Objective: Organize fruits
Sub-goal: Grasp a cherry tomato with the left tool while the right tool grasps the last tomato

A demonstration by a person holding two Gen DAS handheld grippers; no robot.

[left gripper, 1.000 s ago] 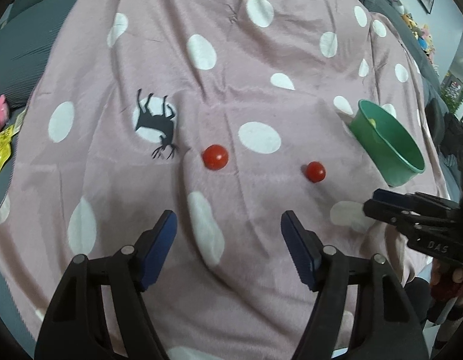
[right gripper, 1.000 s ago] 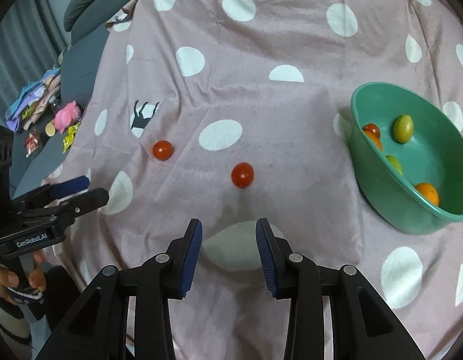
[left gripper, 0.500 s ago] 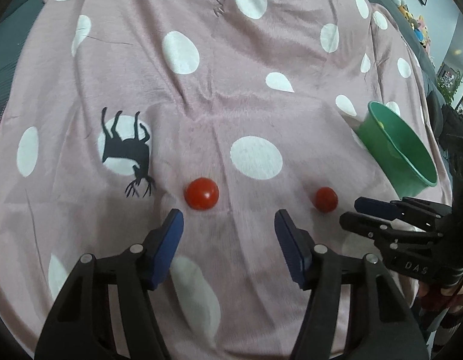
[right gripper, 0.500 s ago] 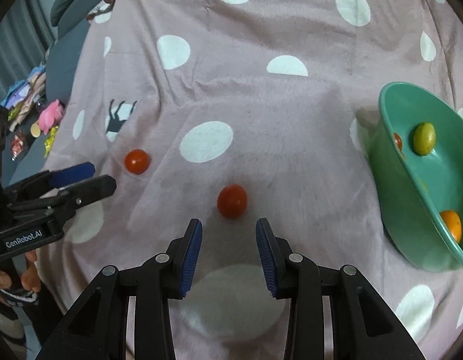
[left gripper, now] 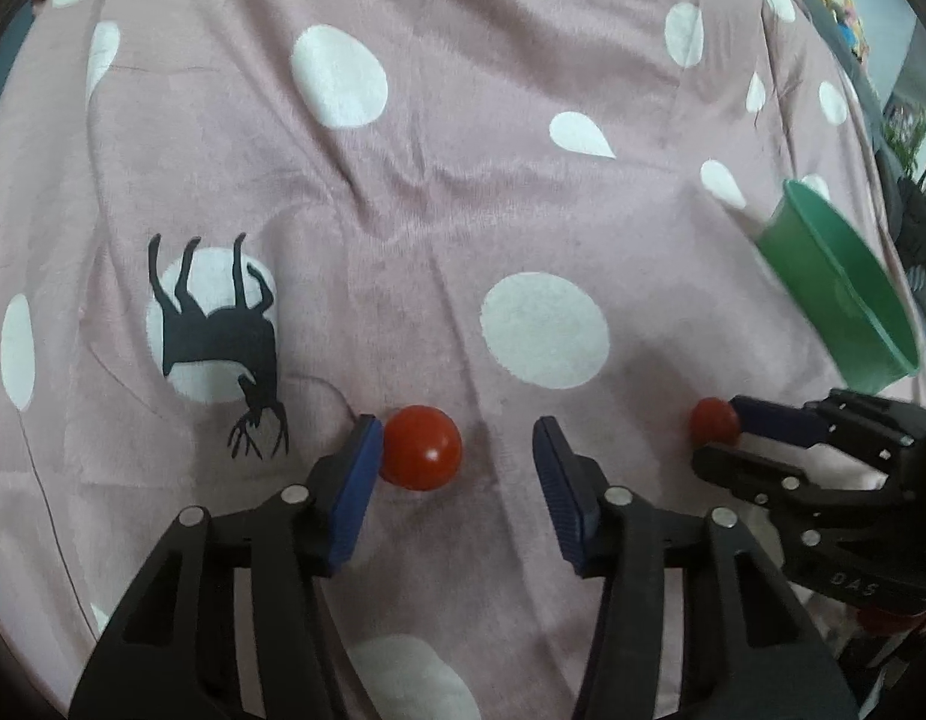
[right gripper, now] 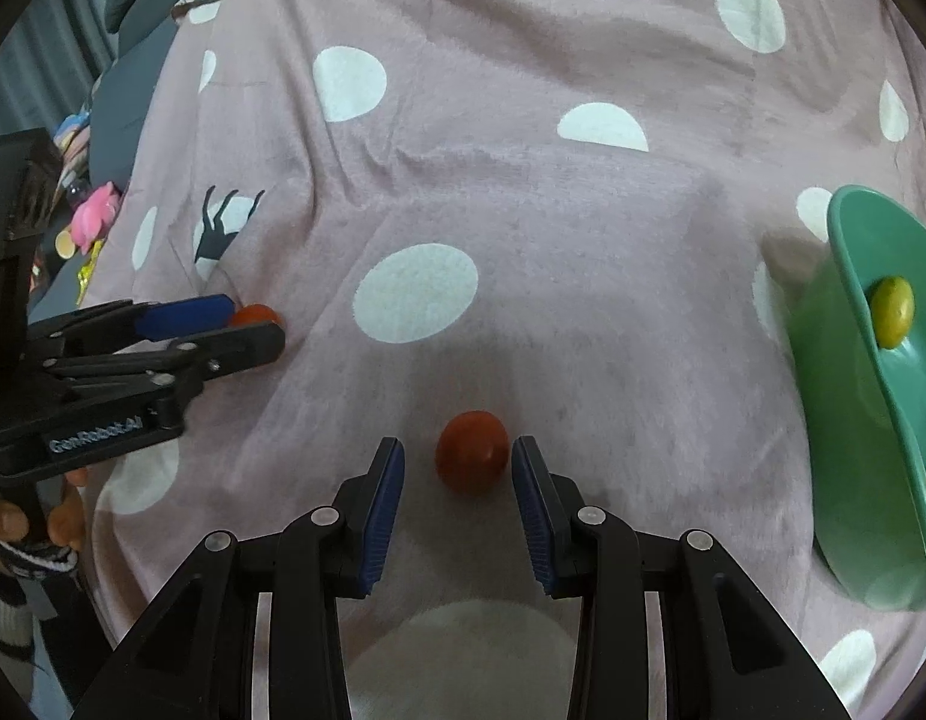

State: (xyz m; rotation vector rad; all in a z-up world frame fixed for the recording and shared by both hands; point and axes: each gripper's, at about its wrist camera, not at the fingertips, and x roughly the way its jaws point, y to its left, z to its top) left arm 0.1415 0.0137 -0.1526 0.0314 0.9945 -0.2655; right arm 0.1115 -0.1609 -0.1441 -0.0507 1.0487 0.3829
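Observation:
Two red tomatoes lie on a pink blanket with white dots (left gripper: 463,192). My left gripper (left gripper: 456,447) is open around one tomato (left gripper: 422,447), which rests against its left pad. My right gripper (right gripper: 456,462) is open with the other tomato (right gripper: 472,459) between its fingertips, close to the right pad. That tomato (left gripper: 712,420) and the right gripper (left gripper: 763,438) also show in the left wrist view. A green bowl (right gripper: 853,360) stands at the right with a green fruit (right gripper: 892,312) and an orange fruit in it.
The bowl's side (left gripper: 835,294) shows at the right in the left wrist view. A black deer print (left gripper: 222,330) is on the blanket left of my left gripper. Toys and packets (right gripper: 90,222) lie off the blanket's left edge.
Both grippers have moved forward and down. Each tomato now sits between a gripper's open fingers instead of ahead of them.

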